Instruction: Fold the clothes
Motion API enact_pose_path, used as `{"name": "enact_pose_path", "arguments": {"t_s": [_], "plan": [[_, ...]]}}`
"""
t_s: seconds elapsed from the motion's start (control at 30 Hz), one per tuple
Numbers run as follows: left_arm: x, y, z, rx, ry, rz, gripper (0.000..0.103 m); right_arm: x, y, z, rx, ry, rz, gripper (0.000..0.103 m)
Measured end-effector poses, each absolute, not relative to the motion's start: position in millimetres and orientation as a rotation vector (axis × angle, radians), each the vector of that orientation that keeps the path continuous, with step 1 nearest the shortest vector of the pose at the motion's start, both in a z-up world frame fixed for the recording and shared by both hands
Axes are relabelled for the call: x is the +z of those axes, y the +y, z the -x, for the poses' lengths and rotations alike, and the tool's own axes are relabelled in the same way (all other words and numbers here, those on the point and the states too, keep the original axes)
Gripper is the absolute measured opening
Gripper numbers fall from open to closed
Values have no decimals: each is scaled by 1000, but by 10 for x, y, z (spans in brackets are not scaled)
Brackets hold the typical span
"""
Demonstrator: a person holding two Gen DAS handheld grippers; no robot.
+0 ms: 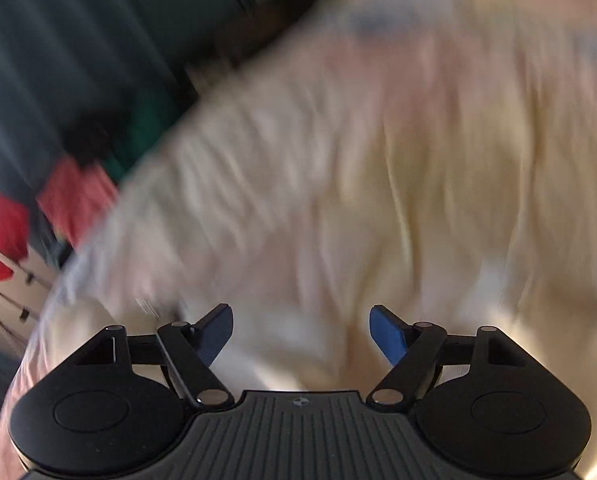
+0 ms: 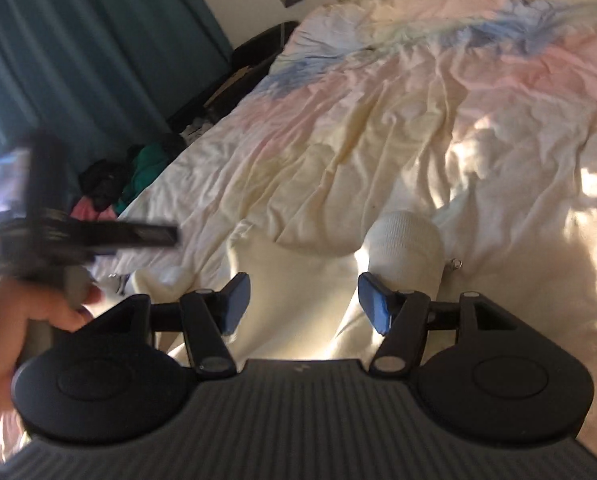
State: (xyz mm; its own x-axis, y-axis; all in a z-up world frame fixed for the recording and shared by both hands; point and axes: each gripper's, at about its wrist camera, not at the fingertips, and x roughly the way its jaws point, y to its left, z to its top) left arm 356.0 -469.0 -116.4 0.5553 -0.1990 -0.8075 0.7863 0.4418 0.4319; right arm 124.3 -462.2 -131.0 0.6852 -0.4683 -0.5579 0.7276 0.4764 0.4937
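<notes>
A white garment (image 2: 298, 280) with a ribbed cuff (image 2: 408, 236) lies on the bed just in front of my right gripper (image 2: 302, 300), which is open and empty with blue pads (image 2: 372, 304) spread above it. My left gripper (image 1: 300, 334) is open and empty over the pale bedding; its view is heavily motion-blurred, so the garment cannot be made out there. The left gripper also shows in the right wrist view (image 2: 78, 232), blurred, held in a hand at the left.
The bed cover (image 2: 418, 100) is wrinkled, cream and pink with a blue streak. A pile of dark, green and pink clothes (image 2: 118, 184) lies beside the bed's left edge. Teal curtains (image 2: 78, 40) hang at the left. Red cloth (image 1: 2, 236) shows at the far left.
</notes>
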Motion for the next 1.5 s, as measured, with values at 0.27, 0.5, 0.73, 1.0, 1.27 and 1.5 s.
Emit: {"name": "enact_pose_path", "arguments": {"t_s": [0.27,0.5,0.73,1.0,1.27,1.5], "plan": [[-1236,-4842,-3689,-662,685,-895,9,-1435,-4711,-1280,-766,388,-842,63],[-768,-4465,-3397,-836,414,-518,8,-1376,-4701,-1193,-787,341,-840,63],[-1131,-4249,-3075,-903,511,-507,39,-1311,-4711,-1117,-804,290,-819,62],[-1045,-3179,-2608,-713,562,-356,71,-1258,-4659,-1150,-752,294,-766,64],[-448,-1423,-1835,-325,545,-189,73,-1086,-4377,-1249,-681,280,-612,64],[-143,-361,-1140,-174,508,-50,78,-836,-3980,-1229,-541,377,-430,63]]}}
